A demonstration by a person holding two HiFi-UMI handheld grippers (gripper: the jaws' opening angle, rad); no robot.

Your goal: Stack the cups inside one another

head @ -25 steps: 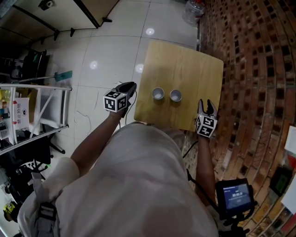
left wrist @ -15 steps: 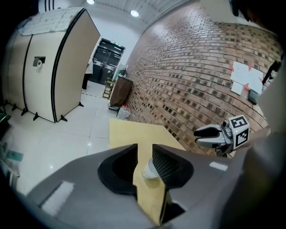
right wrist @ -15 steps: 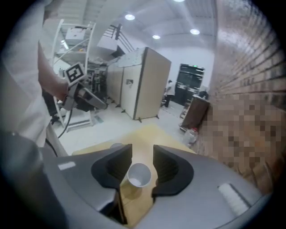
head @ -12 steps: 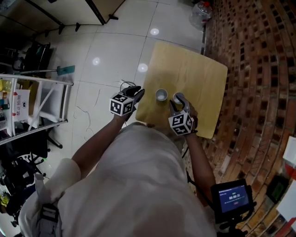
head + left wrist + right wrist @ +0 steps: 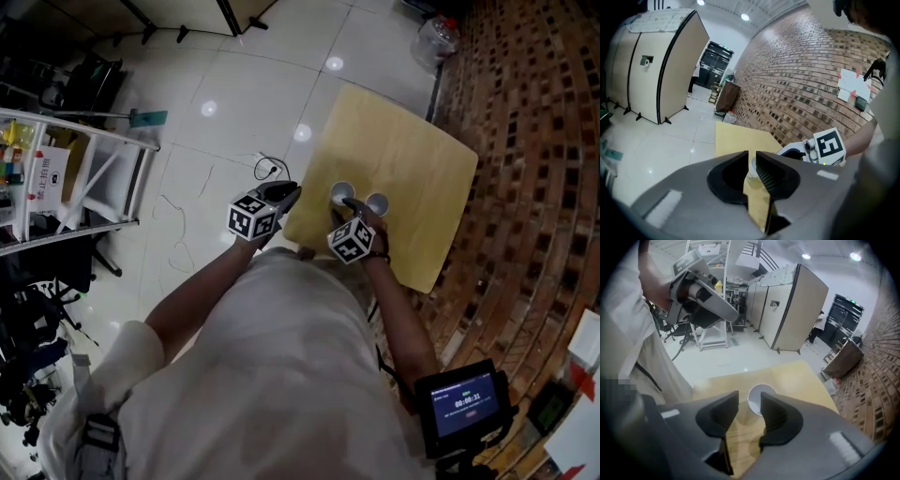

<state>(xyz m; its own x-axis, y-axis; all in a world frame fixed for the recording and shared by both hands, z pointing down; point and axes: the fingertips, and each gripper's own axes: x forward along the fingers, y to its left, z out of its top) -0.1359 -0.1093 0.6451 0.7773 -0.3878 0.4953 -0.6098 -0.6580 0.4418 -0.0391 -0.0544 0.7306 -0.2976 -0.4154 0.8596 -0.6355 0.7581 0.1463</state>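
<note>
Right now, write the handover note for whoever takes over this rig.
Left gripper: at the left edge of the wooden table. Its jaws have just been closing to a narrow gap, with nothing between them.
Right gripper: open and pointing down at the left cup, which sits just beyond its tips, not gripped.
Cups: left cup and right cup stand upright on the table, side by side and apart.
Done: nothing stacked.
Left: grip one cup, lift it, set it inside the other.

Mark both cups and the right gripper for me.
left cup (image 5: 339, 191): head view, on its open rim.
right cup (image 5: 378, 202): head view, centre of its mouth.
right gripper (image 5: 749, 398): right gripper view, midway between its fingertips.
</note>
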